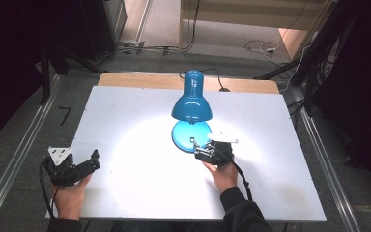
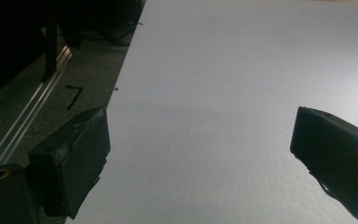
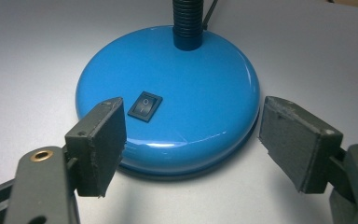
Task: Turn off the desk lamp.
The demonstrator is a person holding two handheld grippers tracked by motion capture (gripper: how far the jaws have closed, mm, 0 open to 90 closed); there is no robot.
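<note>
We saw blue desk lamp [image 1: 192, 104] lit, standing at middle of white table [image 1: 125, 125], shade pointing down over own round base [image 3: 168, 98]. Black rocker switch [image 3: 145, 106] sat on top of base, on side nearer us. Our right gripper [image 1: 199, 146] hung at near edge of base, jaws wide, one either side of base rim, pads apart from it, nothing held. Our left gripper [image 1: 94, 160] rested well left of lamp near table's front-left corner, jaws wide, bare tabletop between them.
</note>
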